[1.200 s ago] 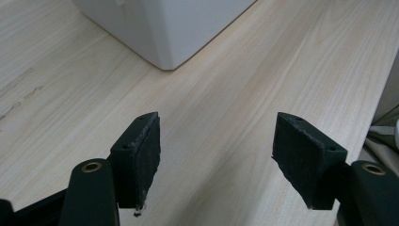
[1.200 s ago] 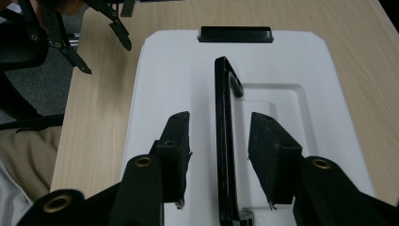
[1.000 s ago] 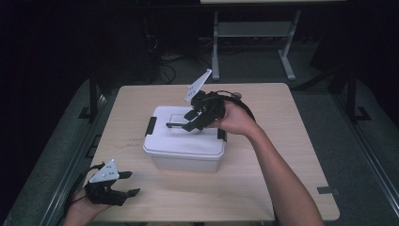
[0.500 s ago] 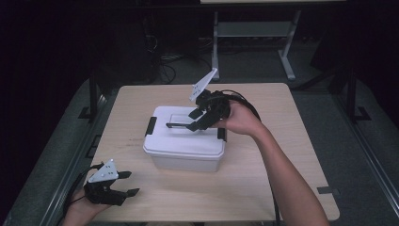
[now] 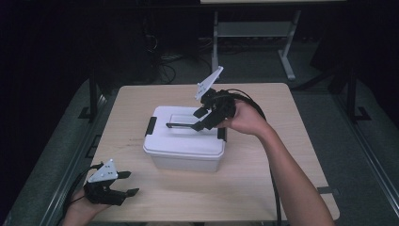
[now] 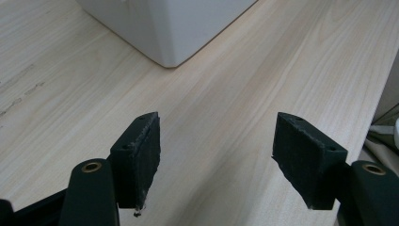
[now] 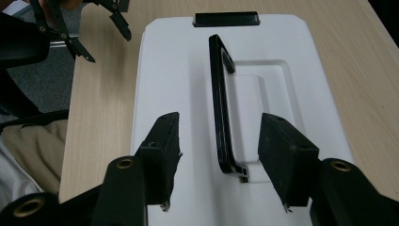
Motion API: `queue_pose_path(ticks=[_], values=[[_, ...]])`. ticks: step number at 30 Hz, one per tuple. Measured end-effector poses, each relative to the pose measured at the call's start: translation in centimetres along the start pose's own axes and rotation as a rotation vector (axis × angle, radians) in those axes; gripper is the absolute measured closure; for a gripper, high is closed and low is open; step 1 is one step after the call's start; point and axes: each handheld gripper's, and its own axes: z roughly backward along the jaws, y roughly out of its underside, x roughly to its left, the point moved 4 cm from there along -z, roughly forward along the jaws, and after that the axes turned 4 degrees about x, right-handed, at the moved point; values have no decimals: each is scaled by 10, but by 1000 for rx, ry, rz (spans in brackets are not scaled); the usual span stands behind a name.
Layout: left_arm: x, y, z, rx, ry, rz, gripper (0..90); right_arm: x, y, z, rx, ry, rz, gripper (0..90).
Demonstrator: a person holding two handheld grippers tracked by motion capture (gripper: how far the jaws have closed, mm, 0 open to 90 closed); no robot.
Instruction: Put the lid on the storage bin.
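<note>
1. High view: dark room, pale wooden table (image 5: 263, 188) in the middle of it. A white rectangular plastic storage box (image 5: 186, 146) with a lid and black side latches sits mid-table. The right gripper (image 5: 201, 120) hovers over the lid by the slim black carry handle (image 5: 181, 125). The left gripper (image 5: 123, 183) is parked at the near left corner of the table, well apart from the box, jaws spread on nothing.

2. Left gripper view: just bare wood between its open pads (image 6: 141, 155), with a corner of the box up ahead. Nothing risky there, it's out of the way.

3. Right gripper view: the handle stands up between the two pads (image 7: 164, 150), gaps on both sides, so it's let go, not clamped. The black latch (image 7: 226, 19) at the far end of the lid looks closed.

4. What could go wrong, my guess: the handle isn't centred between the jaws, so a careless re-close could catch it skewed and let it slip out. If the latches aren't fully snapped, lifting by the handle could pop the lid. Pulling away low could also snag a pad on the upright handle.

5. Versus a second ago: the right jaws have just been opening around the handle. The box hasn't budged, and the left gripper sits where it was.
</note>
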Motion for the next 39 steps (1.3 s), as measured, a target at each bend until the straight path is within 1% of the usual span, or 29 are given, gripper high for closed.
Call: queue_pose_path(ticks=[7,14,22,25,29,36,38,39], values=[[0,1,1,1,-2,-6,327,-1,5,5,-1,5,-6,464],[0,1,-2,14,-1,-6,327,-1,12,9,-2,13,-25,435],[-1,0,-1,4,-3,-5,326,-2,21,14,-3,23,-44,384],[-1,0,-2,8,-4,-11,326,-3,25,16,-10,33,-54,375],[-1,0,-2,10,-2,-8,326,-4,31,19,-12,36,-67,355],[-1,0,-1,7,-7,-8,326,-4,38,23,-15,42,-83,341],[-1,0,0,7,-8,-9,326,-4,40,24,-19,43,-82,336],[-1,0,0,7,-8,-8,326,-4,40,25,-15,44,-89,335]])
